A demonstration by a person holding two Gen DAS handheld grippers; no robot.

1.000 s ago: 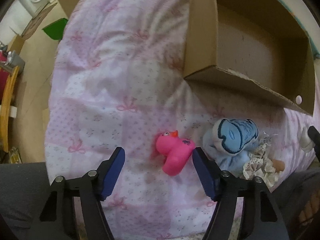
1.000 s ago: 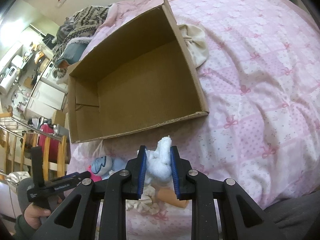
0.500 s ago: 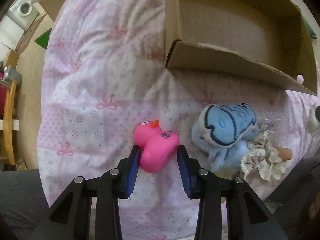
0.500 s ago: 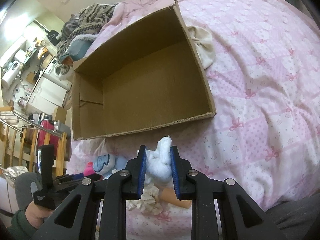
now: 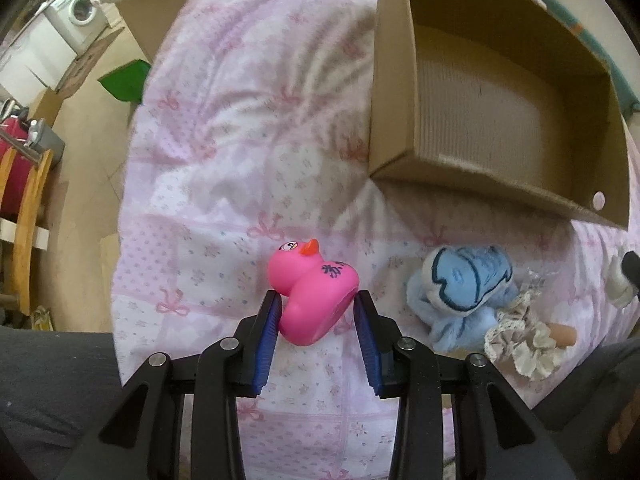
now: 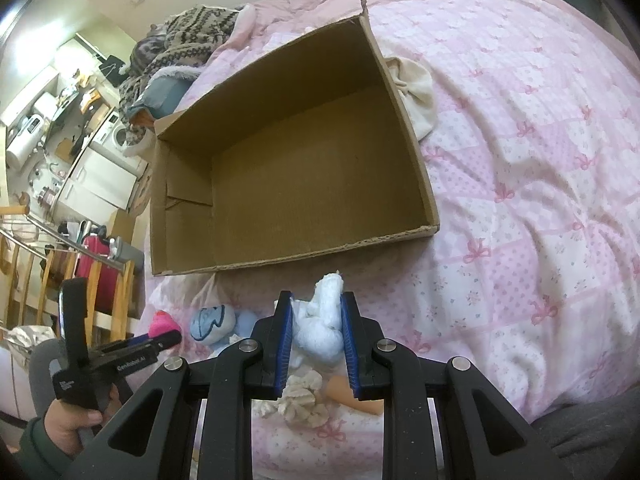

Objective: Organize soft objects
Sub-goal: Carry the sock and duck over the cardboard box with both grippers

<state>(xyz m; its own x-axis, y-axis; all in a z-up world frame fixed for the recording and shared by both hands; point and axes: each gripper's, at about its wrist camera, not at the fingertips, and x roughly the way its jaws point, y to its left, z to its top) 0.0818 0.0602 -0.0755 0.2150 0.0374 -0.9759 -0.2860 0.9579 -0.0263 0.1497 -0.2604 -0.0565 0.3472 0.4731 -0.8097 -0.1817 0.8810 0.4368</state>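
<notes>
My left gripper (image 5: 316,312) is shut on a pink toy duck (image 5: 312,292) and holds it just above the pink bedspread (image 5: 224,184). A blue plush toy (image 5: 464,292) and a doll in a frilly dress (image 5: 520,344) lie to its right. My right gripper (image 6: 316,320) is shut on a white soft toy (image 6: 320,320), held above the doll (image 6: 304,400). An open cardboard box (image 6: 304,172) stands ahead, with nothing in view inside it; in the left wrist view the box (image 5: 496,100) is upper right. The left gripper (image 6: 160,340) and the duck (image 6: 162,322) show in the right wrist view.
A cream cloth (image 6: 416,92) lies against the box's right wall. A patterned blanket (image 6: 180,36) is heaped at the bed's far end. Off the bed's left side are a green bin (image 5: 124,80), a wooden chair (image 5: 28,220) and a washing machine (image 5: 80,12).
My left gripper has closed from wide open onto the pink duck and lifted it slightly. My right gripper keeps its hold on the white toy and has moved a little toward the box.
</notes>
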